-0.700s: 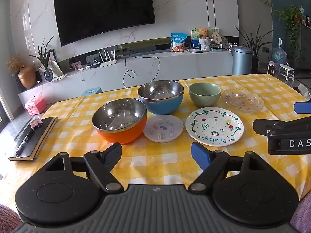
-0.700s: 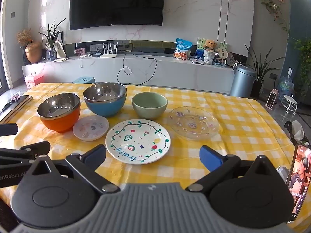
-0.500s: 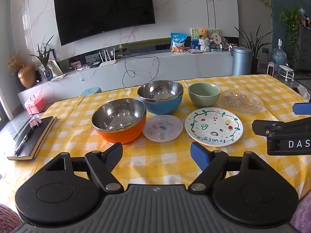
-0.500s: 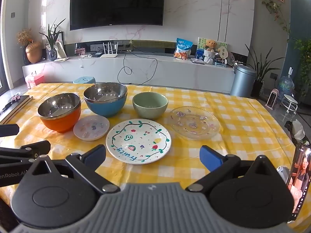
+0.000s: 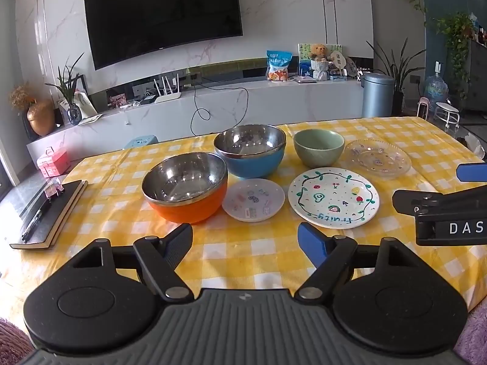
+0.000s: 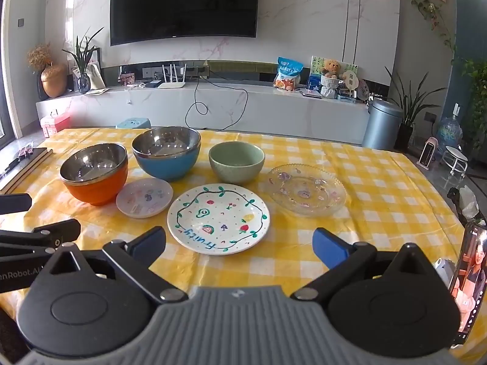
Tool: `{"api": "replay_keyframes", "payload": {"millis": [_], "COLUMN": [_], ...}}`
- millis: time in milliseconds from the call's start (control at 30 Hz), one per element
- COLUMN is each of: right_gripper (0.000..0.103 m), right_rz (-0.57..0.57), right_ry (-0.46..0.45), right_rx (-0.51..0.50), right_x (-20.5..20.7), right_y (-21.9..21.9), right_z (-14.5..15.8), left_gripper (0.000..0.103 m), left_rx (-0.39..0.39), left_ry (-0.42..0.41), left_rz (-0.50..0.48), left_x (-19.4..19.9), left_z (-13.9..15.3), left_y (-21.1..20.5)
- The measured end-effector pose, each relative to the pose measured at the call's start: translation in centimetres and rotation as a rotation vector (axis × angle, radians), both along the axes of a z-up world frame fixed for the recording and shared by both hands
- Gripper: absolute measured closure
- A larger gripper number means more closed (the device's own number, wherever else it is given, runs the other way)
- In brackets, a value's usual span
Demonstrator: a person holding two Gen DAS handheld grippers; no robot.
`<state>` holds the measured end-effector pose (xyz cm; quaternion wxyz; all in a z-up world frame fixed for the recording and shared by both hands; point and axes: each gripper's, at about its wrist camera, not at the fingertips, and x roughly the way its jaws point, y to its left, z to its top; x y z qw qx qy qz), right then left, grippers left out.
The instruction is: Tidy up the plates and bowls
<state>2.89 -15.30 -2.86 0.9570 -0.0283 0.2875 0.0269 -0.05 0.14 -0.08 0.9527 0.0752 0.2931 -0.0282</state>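
The setting is presenting itself as the living and dining area of a home. A table under a yellow checked cloth is standing directly ahead of the tongs, carrying household bowls and plates. Beyond it, a large television is hanging on a marble-look wall above a long white media console. The console is holding a router, a snack bag and a teddy bear. Potted plants and a lidded bin are standing ahead to the right; a bronze vase is sitting ahead to the left.
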Motion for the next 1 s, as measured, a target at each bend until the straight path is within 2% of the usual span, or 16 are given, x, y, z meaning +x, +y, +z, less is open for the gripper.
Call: {"api": "replay_keyframes", "payload": {"millis": [1000], "right_gripper": [0.002], "right_rz": [0.003], "right_ry": [0.012], "right_rx": [0.005], "right_x": [0.28], "right_y": [0.19], "right_z": [-0.49], "left_gripper": [0.011], "left_rx": [-0.008], "left_ry": [0.026], "left_rz": [-0.007], "left_x": [0.22], "left_z": [-0.3], "left_y": [0.0]}}
